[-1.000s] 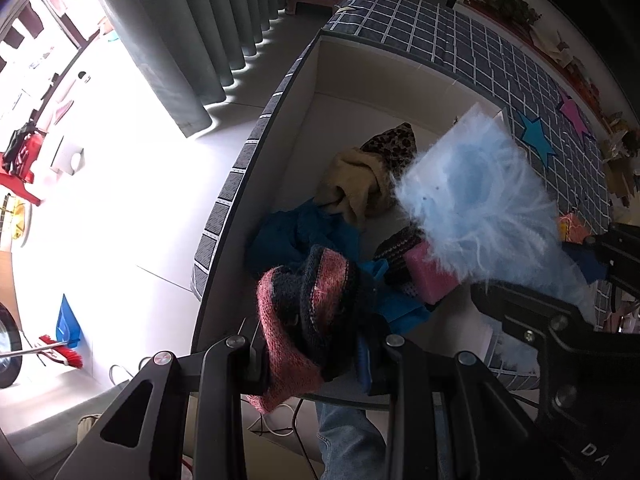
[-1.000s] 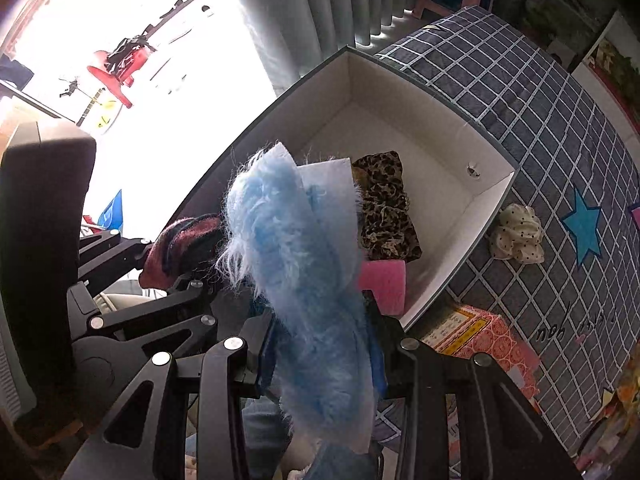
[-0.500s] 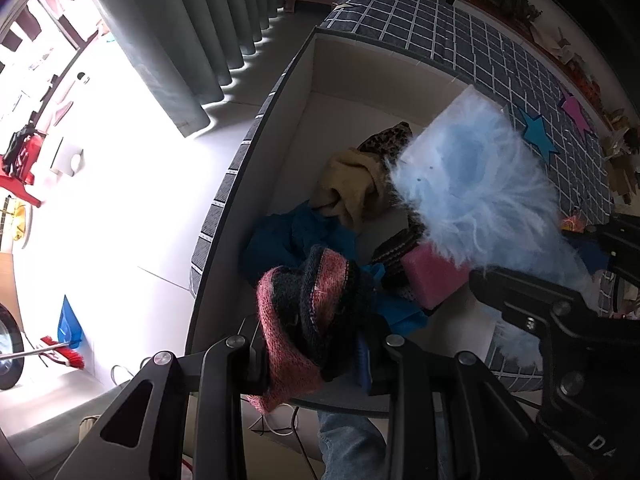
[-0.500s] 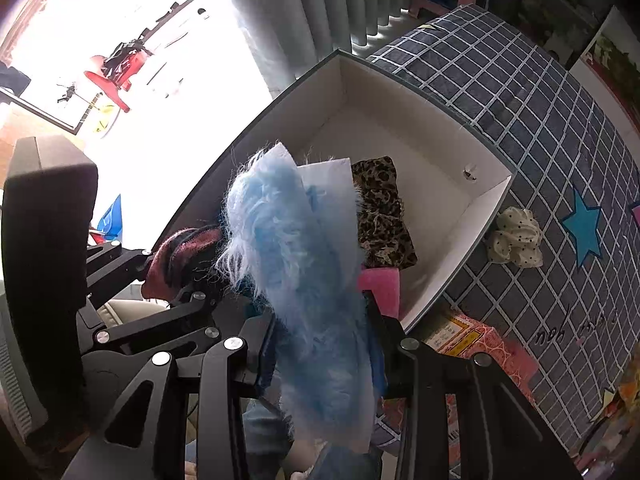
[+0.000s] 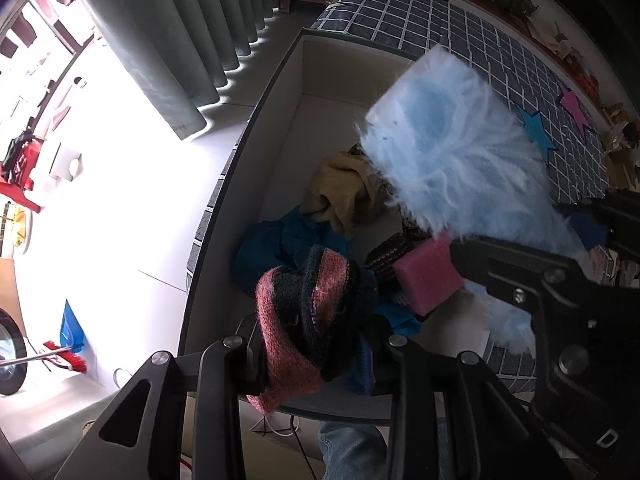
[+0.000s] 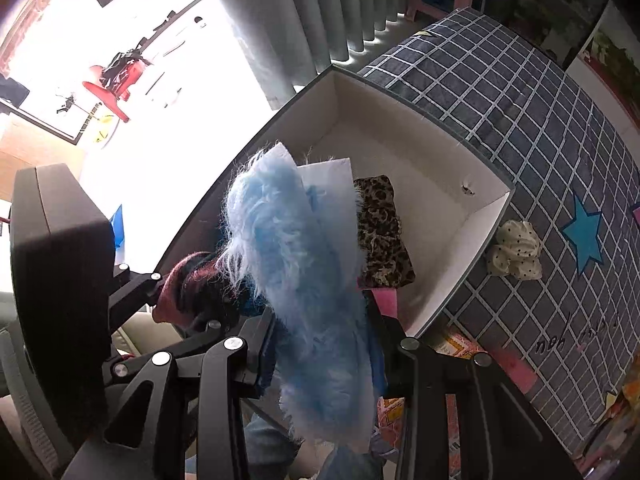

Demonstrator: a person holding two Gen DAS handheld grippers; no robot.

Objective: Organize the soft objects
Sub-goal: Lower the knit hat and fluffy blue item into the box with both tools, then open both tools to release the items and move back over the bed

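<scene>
Soft objects are partly sorted: several lie in the white open box [image 5: 280, 184] below both jaws. Left gripper [image 5: 316, 356] grasps a red-and-black knitted sock [image 5: 304, 312]; right gripper [image 6: 324, 344] clenches a fluffy blue fabric piece [image 6: 296, 272]. A spotted cream cloth [image 6: 516, 252] waits outside.

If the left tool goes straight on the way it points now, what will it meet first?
Probably the blue cloth in the box: the left tool, shut on the red-and-black knitted piece, points down at it. Depth is unclear.
</scene>
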